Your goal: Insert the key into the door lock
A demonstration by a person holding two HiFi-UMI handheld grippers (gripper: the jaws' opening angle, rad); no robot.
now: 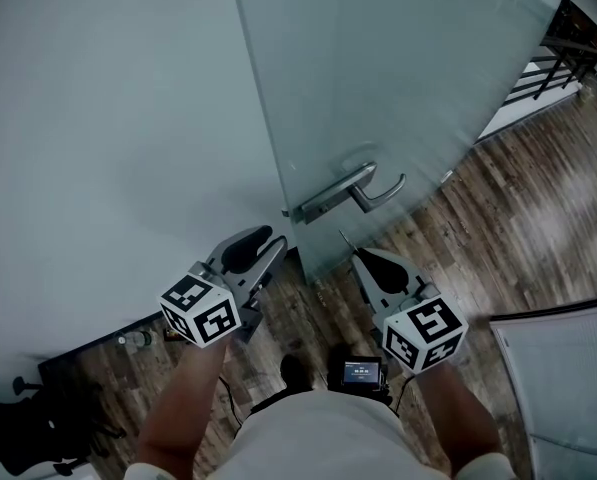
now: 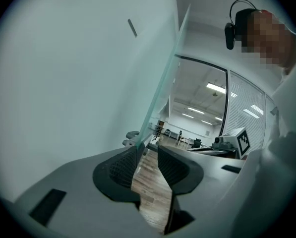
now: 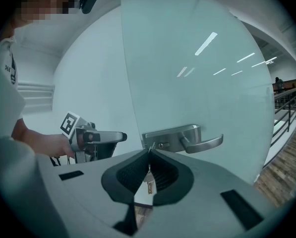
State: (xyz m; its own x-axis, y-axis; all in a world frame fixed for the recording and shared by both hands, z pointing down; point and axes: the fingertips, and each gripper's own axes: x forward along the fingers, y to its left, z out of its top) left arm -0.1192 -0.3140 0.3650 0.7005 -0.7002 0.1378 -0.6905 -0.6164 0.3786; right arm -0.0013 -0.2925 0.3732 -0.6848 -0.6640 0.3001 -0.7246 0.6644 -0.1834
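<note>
Right gripper (image 3: 148,152) is clamped on the key (image 3: 150,148), its tip held near the door lock (image 3: 161,145); the left gripper (image 2: 148,152) is held wide and empty beside the door edge (image 2: 155,103). If the blade is presented off-line, it could be twisted in the grip

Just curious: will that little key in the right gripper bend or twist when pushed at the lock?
The key looks like thin, stiff metal, so probably no bending. The right gripper pinches it only at the jaw tips, so it might pivot if pushed off-line. Its hanging tag likely just swings.
</note>
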